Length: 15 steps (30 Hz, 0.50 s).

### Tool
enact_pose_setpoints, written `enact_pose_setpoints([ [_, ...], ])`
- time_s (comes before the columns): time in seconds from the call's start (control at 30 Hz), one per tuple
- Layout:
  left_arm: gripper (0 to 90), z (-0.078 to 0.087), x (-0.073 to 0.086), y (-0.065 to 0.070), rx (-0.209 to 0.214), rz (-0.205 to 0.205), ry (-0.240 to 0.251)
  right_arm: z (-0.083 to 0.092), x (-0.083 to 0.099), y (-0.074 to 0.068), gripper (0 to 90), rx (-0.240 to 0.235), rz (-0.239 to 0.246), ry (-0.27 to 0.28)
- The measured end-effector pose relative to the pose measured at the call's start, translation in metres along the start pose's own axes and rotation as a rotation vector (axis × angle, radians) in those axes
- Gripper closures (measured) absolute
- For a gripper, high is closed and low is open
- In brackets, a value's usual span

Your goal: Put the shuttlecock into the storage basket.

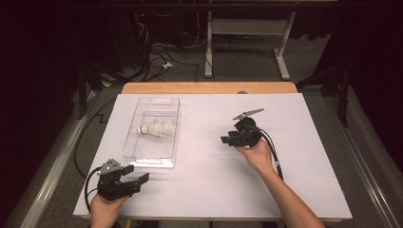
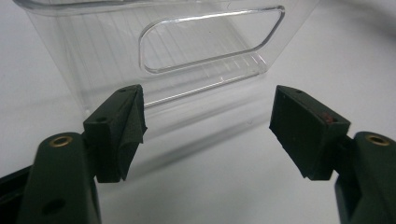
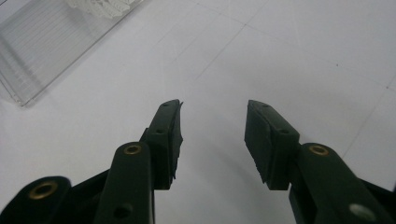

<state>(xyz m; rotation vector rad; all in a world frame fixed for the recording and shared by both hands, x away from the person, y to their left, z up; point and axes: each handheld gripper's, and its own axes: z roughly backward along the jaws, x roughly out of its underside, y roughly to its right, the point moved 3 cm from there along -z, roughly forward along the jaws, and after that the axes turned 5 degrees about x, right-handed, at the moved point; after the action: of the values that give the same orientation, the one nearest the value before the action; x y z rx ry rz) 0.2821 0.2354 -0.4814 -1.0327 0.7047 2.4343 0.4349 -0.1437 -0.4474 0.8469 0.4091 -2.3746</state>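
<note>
1. White sheet (image 1: 214, 180) covers the tabletop in the high view, with a strip of bare wood along its far edge. A clear plastic rectangular tray (image 1: 174, 124) lies left of centre, its long sides running away from the person, and a white feathered shuttlecock (image 1: 154, 129) lies on its side inside, near the middle. The left gripper (image 1: 138, 175) sits near the sheet's near-left corner, just short of the tray's near end, jaws apart and empty. The right gripper (image 1: 227, 139) hangs right of the tray, well apart from it, with open sheet all around.

2. Clear tray end wall (image 2: 93, 60) with its handle cut-out stands close ahead in the left gripper view. The left gripper (image 2: 205, 123) has its jaws spread wide, with bare sheet between them.

3. Bare white sheet runs ahead in the right gripper view. The right gripper (image 3: 212, 140) stands part open, holding nothing. The tray (image 3: 42, 51) and shuttlecock (image 3: 105, 7) sit at upper left.
</note>
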Motion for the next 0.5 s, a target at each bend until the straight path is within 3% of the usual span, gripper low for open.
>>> enact_pose_setpoints([
  [0.5,27.5,0.0,0.0,0.0,-0.002,0.0,-0.001,0.01,0.018,0.013,56.5,0.015,-0.026,0.007],
])
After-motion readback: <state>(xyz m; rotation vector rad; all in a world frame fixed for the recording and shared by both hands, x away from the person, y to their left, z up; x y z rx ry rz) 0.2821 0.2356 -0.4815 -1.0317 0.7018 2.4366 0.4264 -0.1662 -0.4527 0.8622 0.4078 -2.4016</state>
